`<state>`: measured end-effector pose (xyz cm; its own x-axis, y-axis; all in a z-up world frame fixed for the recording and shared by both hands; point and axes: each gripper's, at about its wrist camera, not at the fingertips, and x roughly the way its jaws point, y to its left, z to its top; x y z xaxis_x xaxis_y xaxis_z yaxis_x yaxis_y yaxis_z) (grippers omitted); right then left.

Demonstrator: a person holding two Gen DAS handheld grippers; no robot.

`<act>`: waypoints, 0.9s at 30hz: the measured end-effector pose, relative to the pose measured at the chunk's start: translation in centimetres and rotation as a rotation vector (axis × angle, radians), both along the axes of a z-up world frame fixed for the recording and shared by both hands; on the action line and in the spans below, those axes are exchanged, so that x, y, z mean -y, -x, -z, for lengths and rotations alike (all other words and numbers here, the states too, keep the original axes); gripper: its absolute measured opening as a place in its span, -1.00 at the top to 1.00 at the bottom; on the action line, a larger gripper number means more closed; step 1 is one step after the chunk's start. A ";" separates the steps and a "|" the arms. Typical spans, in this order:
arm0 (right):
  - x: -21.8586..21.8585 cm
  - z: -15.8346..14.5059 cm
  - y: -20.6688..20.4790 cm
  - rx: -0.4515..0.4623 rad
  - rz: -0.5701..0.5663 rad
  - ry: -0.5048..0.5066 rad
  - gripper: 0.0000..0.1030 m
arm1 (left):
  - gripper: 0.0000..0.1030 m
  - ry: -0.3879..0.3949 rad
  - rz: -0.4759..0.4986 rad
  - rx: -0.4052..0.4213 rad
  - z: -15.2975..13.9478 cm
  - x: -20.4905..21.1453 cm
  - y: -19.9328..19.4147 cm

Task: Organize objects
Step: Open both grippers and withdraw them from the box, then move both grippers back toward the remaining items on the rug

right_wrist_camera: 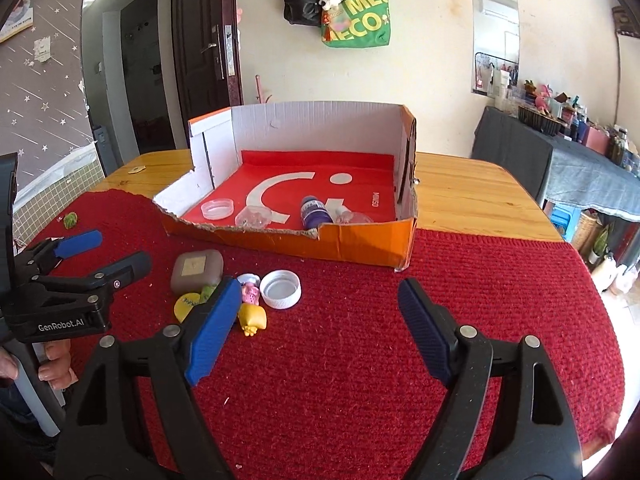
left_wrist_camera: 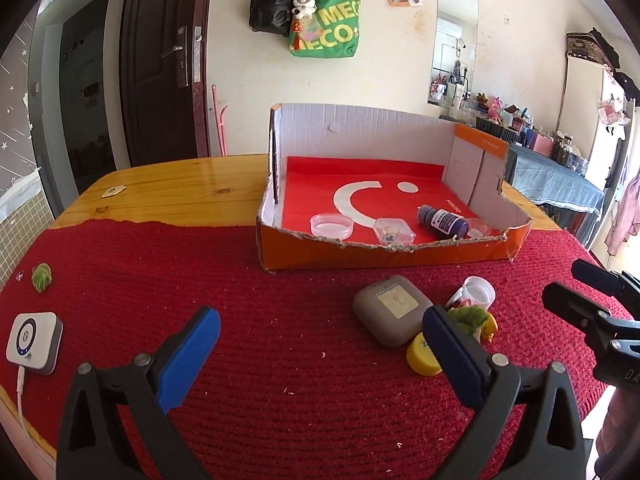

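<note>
An orange cardboard box (left_wrist_camera: 400, 256) with a red floor stands on the mat. A purple bottle (left_wrist_camera: 442, 222), a clear round lid (left_wrist_camera: 332, 225) and a small clear case (left_wrist_camera: 394, 232) lie inside it. In front of it sit a grey-brown case (right_wrist_camera: 197, 270), a yellow cap (right_wrist_camera: 187, 305), a white cap (right_wrist_camera: 281, 289), a pink toy (right_wrist_camera: 250, 292), a yellow toy (right_wrist_camera: 253, 318) and a green toy (left_wrist_camera: 468, 316). My left gripper (left_wrist_camera: 320, 320) is open over bare mat, left of this cluster. My right gripper (right_wrist_camera: 319, 286) is open, the white cap just ahead by its left finger.
A red knitted mat (left_wrist_camera: 280, 280) covers most of the wooden table (left_wrist_camera: 180, 188). A white device with a cable (left_wrist_camera: 34, 342) and a small green thing (left_wrist_camera: 41, 277) lie at the mat's left. A hand (right_wrist_camera: 56, 364) holds the left gripper's handle.
</note>
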<state>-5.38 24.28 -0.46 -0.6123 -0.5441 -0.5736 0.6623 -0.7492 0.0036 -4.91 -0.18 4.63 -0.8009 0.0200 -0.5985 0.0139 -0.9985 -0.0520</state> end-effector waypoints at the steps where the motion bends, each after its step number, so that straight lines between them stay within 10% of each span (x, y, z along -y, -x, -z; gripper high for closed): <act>1: 0.0 0.2 -0.1 0.003 0.002 -0.004 -0.56 | -1.00 -0.004 0.002 0.006 0.1 0.0 0.0; 27: 1.6 2.4 3.3 0.130 -0.021 -0.048 -0.56 | -1.00 -0.031 0.092 0.164 1.1 -1.1 3.6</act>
